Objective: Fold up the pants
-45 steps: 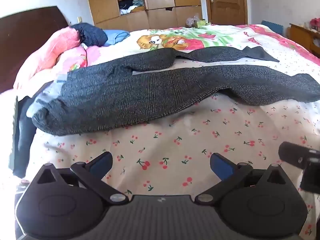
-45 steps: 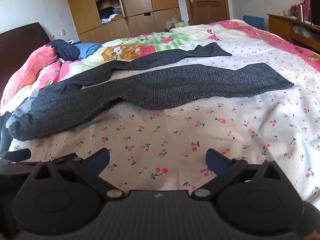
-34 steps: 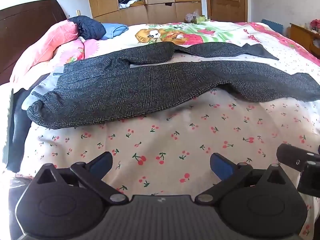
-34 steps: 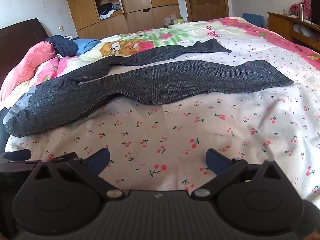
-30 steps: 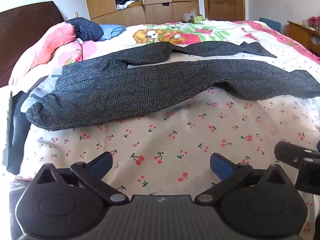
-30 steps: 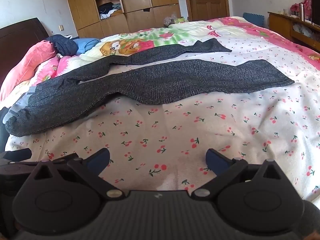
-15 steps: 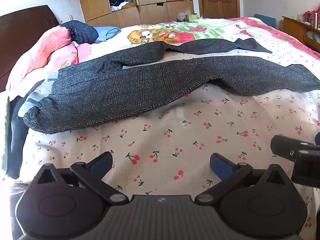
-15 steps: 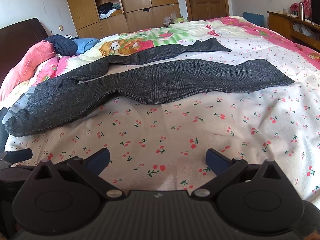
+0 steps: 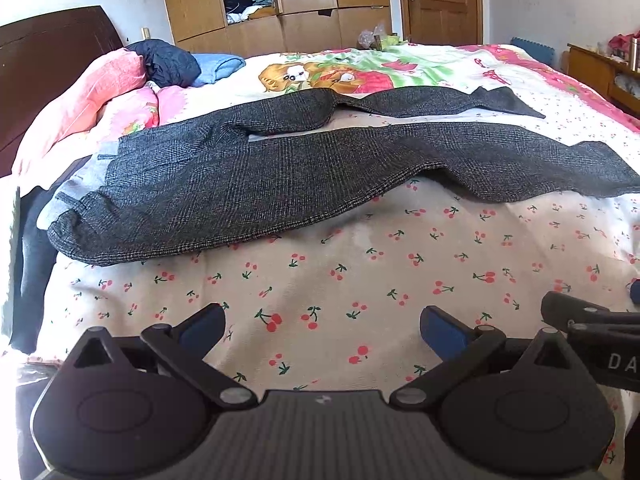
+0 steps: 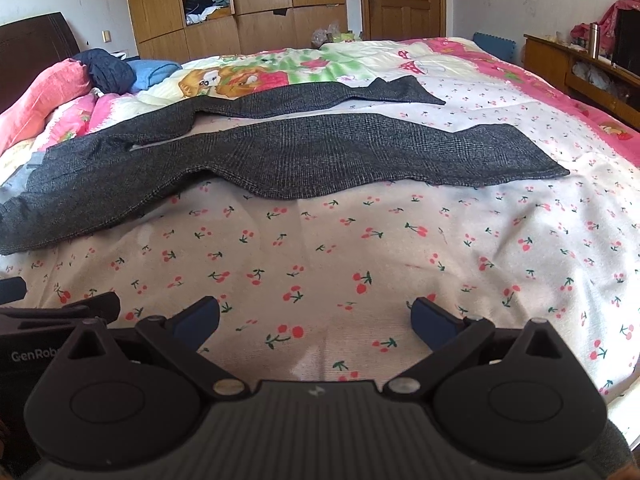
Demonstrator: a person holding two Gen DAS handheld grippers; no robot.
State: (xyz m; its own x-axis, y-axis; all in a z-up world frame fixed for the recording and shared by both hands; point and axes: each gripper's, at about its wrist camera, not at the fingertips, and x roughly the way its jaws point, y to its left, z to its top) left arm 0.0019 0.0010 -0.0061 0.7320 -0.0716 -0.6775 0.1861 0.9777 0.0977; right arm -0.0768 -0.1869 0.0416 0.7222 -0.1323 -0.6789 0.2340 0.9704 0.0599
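Note:
Dark grey checked pants (image 9: 280,176) lie spread across the bed, waistband at the left, both legs running to the right and apart from each other. They also show in the right wrist view (image 10: 304,152). My left gripper (image 9: 322,326) is open and empty, low over the cherry-print sheet (image 9: 360,264), well short of the pants. My right gripper (image 10: 316,318) is open and empty, also over the sheet in front of the near leg. The right gripper's body (image 9: 592,328) shows at the left view's right edge.
Pink pillows (image 9: 100,92) and a dark blue bundle (image 9: 168,62) lie at the bed's head on the left. A wooden wardrobe (image 9: 280,0) and door (image 9: 440,0) stand behind. A wooden side table (image 10: 580,68) is at the right. Dark clothing (image 9: 32,248) hangs off the bed's left edge.
Both grippers have shifted slightly, so the pants sit a little differently in view. The pants have not moved and both grippers stay open.

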